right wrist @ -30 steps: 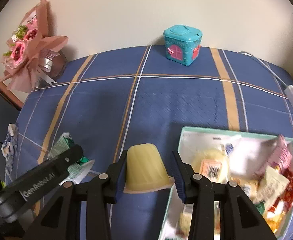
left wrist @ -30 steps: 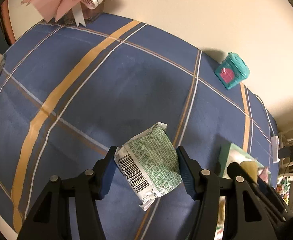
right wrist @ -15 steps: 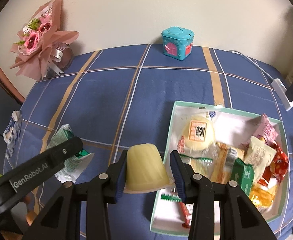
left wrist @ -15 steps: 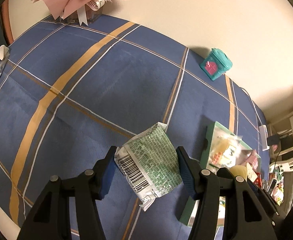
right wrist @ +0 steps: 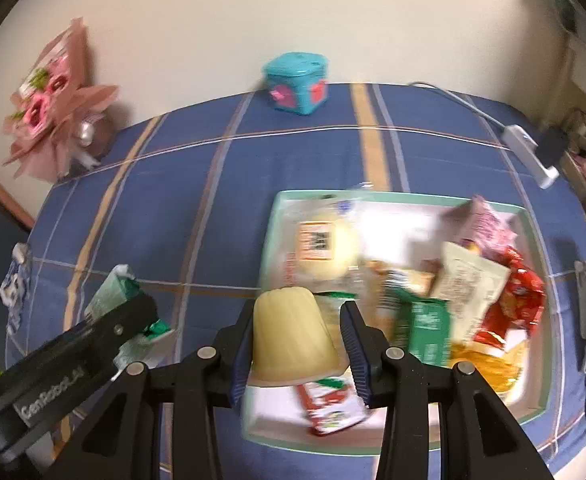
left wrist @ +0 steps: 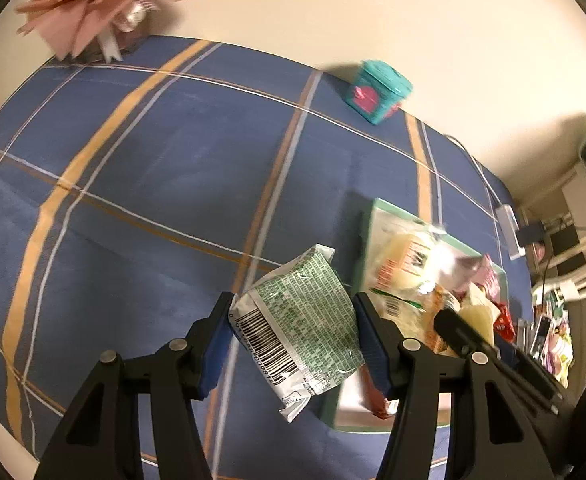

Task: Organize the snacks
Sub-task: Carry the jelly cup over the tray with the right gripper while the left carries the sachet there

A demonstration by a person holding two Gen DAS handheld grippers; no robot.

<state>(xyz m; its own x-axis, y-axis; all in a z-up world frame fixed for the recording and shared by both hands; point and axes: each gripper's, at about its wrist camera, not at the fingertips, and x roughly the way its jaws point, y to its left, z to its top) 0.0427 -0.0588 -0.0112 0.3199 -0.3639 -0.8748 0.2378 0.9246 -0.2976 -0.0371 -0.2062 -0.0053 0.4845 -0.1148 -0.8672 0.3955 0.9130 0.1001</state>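
Observation:
My left gripper is shut on a green and white snack packet with a barcode, held above the blue cloth just left of the snack tray. My right gripper is shut on a pale yellow jelly cup, held above the near left part of the mint-rimmed tray. The tray holds several snack packs, among them a round bun, a red bag and a green packet. The left gripper with its packet also shows in the right wrist view.
A blue plaid cloth covers the table. A teal toy box stands at the back by the wall. A pink bouquet is at the back left. A white power strip and cable lie at the back right.
Both grippers have moved right and up with their loads. The right gripper with the jelly cup has come over the tray. The left gripper with the packet has neared the tray's left edge.

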